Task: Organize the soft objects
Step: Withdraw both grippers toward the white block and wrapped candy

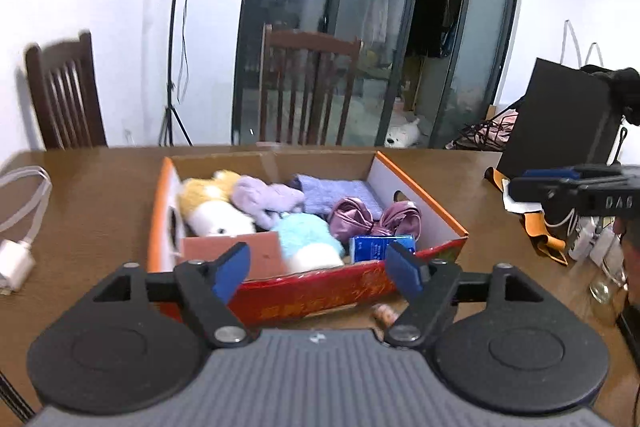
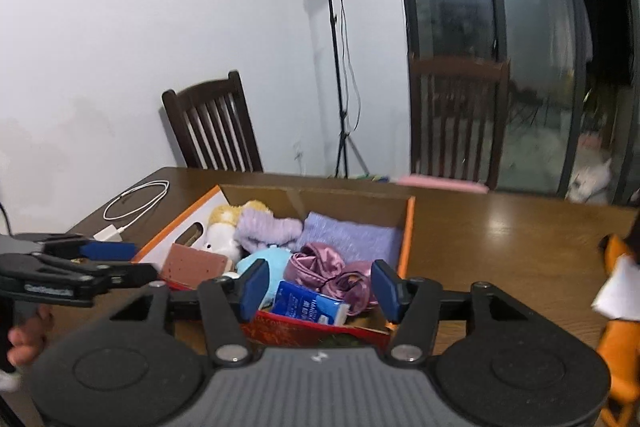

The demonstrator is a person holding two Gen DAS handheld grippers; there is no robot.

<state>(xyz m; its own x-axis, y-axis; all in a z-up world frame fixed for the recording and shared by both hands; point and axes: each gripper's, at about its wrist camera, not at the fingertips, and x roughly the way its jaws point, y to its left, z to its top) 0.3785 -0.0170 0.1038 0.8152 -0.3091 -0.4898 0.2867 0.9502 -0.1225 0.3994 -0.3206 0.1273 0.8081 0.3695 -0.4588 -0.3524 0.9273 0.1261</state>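
Both grippers up off the table, hovering short of the red and orange cardboard box (image 1: 304, 291), lower centre of each wrist view. Left gripper (image 1: 316, 273) spread wide, nothing between the blue pads; right gripper (image 2: 318, 289) spread just the same, empty too. Looks like a pause over a finished load, or a line-up for one more reach.

Inside the box, packed close and touching: yellow and white plush toy (image 1: 212, 203) at the left wall, lilac fluffy piece (image 1: 264, 199) beside it, folded purple cloth (image 1: 340, 193) against the far wall, light blue and white plush (image 1: 308, 241) at the near edge, mauve satin bow (image 1: 374, 221) to its right, blue tissue pack (image 1: 380, 247) wedged in the near right corner. Pinkish brown flat piece (image 2: 194, 265) leaning at the near left, identity unclear.

Around the box: white charger and cable (image 1: 18, 227) at the left edge of the left view, a small pale scrap (image 1: 384, 315) on the wood just before the box front, orange strap and black bag clutter (image 1: 548, 131) at right. Two wooden chairs beyond the table, light stand (image 2: 338, 67) between them. Probably the near box wall as the only obstacle for a low approach.
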